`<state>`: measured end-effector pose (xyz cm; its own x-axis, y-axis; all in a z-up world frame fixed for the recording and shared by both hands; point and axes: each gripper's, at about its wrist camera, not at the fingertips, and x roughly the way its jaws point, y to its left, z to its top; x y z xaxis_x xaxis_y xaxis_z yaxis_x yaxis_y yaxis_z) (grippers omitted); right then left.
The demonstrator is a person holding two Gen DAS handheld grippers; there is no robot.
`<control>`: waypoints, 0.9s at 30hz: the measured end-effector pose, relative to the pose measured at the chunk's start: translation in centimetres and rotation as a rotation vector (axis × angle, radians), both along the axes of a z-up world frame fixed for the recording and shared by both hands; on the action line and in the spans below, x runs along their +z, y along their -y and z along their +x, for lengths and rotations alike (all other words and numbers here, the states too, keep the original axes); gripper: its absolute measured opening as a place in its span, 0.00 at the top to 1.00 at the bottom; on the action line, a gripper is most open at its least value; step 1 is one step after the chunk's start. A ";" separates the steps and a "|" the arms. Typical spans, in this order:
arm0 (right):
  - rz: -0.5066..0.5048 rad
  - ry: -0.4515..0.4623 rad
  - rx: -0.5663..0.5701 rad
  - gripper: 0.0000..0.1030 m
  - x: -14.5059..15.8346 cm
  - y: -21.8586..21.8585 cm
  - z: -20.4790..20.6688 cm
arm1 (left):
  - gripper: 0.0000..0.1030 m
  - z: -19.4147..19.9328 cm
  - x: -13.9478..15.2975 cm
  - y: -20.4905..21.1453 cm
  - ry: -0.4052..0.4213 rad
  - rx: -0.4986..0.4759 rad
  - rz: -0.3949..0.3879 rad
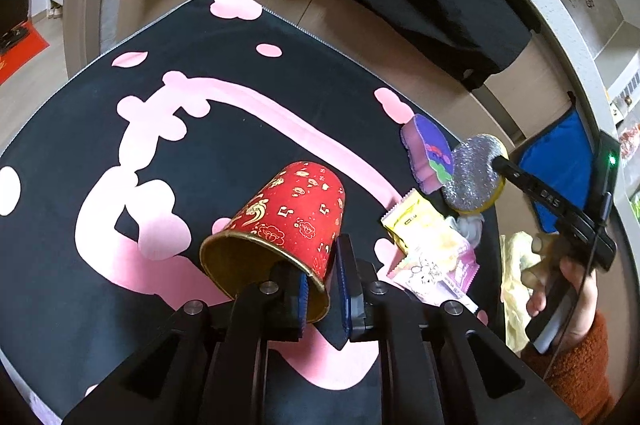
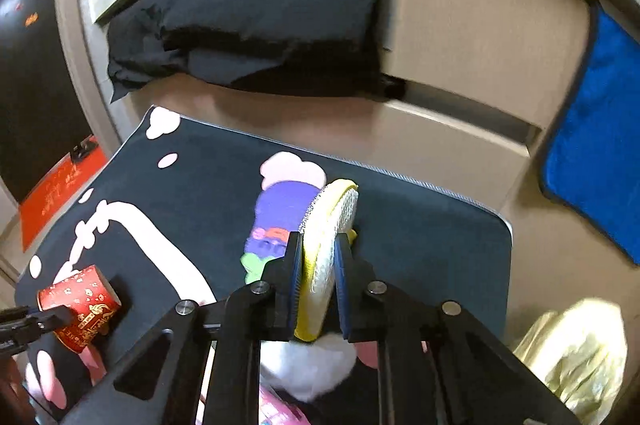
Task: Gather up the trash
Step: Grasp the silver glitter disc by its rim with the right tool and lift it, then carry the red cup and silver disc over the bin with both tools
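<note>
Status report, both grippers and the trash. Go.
Left gripper pinching red paper cup by its rim. Right gripper clamped on silver-and-yellow scrub pad, lifted. Wrappers on the mat; nothing blocking.

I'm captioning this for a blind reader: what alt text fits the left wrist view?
The left gripper pinches the rim of a tipped red cup over a black-and-pink mat. At right, the right gripper holds a glittery sponge above wrappers.

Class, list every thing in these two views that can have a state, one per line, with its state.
Red paper cup: tipped on its side, rim between the left claw's pads.
Left claw: nearly shut at the cup's rim.
Round scouring pad: lifted, clamped on edge.
Right claw: shut on the pad.
Snack wrappers: lying loose.
</note>
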<state>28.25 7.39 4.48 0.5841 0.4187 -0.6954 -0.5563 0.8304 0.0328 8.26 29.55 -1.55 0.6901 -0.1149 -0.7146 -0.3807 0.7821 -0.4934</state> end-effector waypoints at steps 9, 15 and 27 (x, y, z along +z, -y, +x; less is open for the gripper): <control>0.156 -0.113 -0.004 0.65 -1.0 2.5 1.6 | 0.87 -0.5 0.3 -0.4 -0.010 0.022 0.003; 0.153 -0.096 0.008 0.64 -0.7 1.0 1.4 | 0.87 -0.8 0.3 -0.7 -0.012 0.023 0.001; 0.062 -0.044 0.046 0.62 0.0 -2.0 0.0 | 0.86 -1.2 0.2 -1.5 0.006 0.036 -0.024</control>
